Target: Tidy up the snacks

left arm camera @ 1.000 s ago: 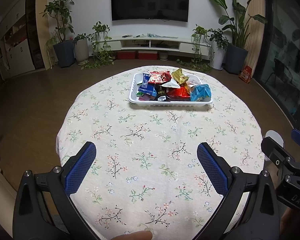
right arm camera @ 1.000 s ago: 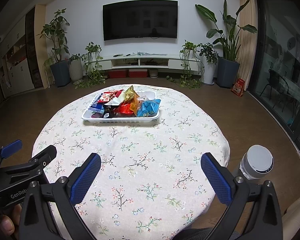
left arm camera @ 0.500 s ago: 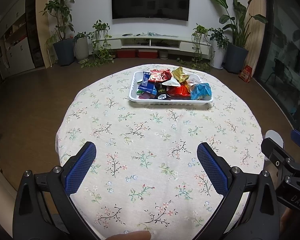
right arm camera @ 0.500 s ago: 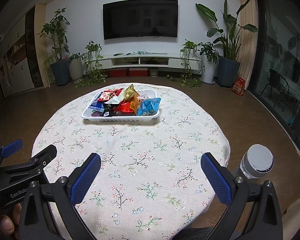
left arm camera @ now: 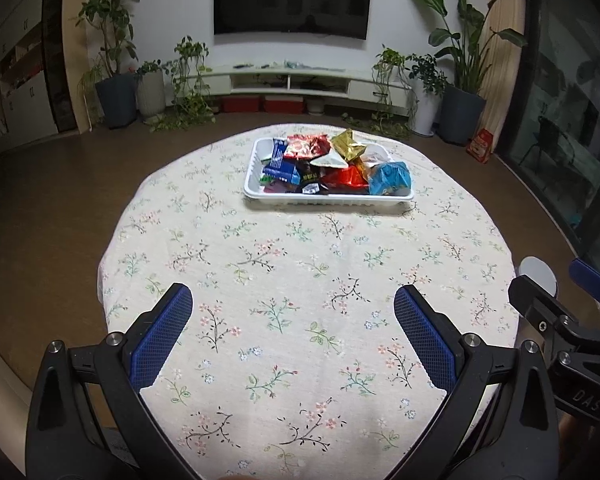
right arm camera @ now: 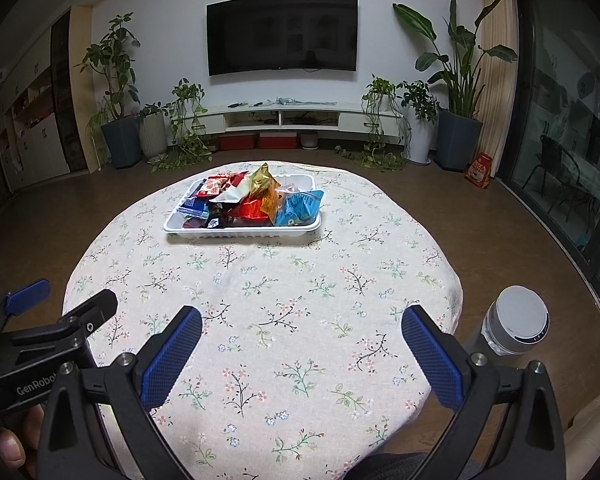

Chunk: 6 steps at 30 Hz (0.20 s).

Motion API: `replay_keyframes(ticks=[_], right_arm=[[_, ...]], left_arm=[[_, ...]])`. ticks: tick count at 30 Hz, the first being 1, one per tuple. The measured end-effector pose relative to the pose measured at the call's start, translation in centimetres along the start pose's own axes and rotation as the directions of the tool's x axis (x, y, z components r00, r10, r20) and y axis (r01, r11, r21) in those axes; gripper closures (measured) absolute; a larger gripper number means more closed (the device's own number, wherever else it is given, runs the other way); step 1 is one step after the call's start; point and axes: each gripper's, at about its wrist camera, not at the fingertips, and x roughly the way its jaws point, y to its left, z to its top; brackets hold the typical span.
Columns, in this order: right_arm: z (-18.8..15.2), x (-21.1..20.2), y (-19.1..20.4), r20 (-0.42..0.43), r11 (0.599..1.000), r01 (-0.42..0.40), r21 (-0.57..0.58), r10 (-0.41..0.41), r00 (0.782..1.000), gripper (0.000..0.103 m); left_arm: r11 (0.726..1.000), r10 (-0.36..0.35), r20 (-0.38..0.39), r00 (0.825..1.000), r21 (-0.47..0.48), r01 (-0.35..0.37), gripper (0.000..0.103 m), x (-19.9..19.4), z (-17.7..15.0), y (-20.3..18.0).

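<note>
Looking along the left wrist view:
Left gripper (left arm camera: 292,320): jaws spread wide, holding nothing, blue pads hovering over the near part of the round table (left arm camera: 228,240) with its floral cloth.
Snacks (left arm camera: 332,164): piled in the white tray (left arm camera: 324,198) at the far side of the table, well apart from the fingers.
Packets: a light blue bag (left arm camera: 390,178) at the tray's right end, a gold bag (left arm camera: 348,146) at the back, a red bag (left arm camera: 346,179) in the middle.
Surroundings: television (left arm camera: 292,0) on the far wall, potted plants either side of a low cabinet (left arm camera: 296,80).
Path: bare cloth lies between pads and tray.
Cut off: right gripper (left arm camera: 564,320) enters at the right edge, only partly seen; a white bottle cap (left arm camera: 538,276) shows behind it.
Hard to make out: print on the packets.

Looking along the right wrist view:
Right gripper (right arm camera: 302,334): jaws equally wide, empty, over the near table (right arm camera: 400,240) edge.
Tray (right arm camera: 240,232): far left of centre, snacks (right arm camera: 256,200) heaped in it.
Bottle (right arm camera: 516,324): white-capped, just beside the right finger, off the table's edge.
Left gripper (right arm camera: 52,320): at the lower left, a hand (right arm camera: 16,444) gripping its handle, mostly cut off.
</note>
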Motion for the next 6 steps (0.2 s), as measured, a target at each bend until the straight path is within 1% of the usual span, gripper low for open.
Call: replay_keyframes(ticks=[3,6], right_arm=[[-0.37,0.08,-0.2,-0.005,1.0,-0.001,0.0,0.001,1.0,0.001],[-0.68,0.02,-0.32,-0.011,1.0,-0.002,0.0,0.002,1.0,0.001]], left_arm=[[0.999,0.031,0.046,0.998,0.026,-0.032,0.0,-0.76,-0.06,-0.4],[0.999,0.027,0.045,0.999,0.018,-0.028,0.001,-0.93,0.09,-0.3]])
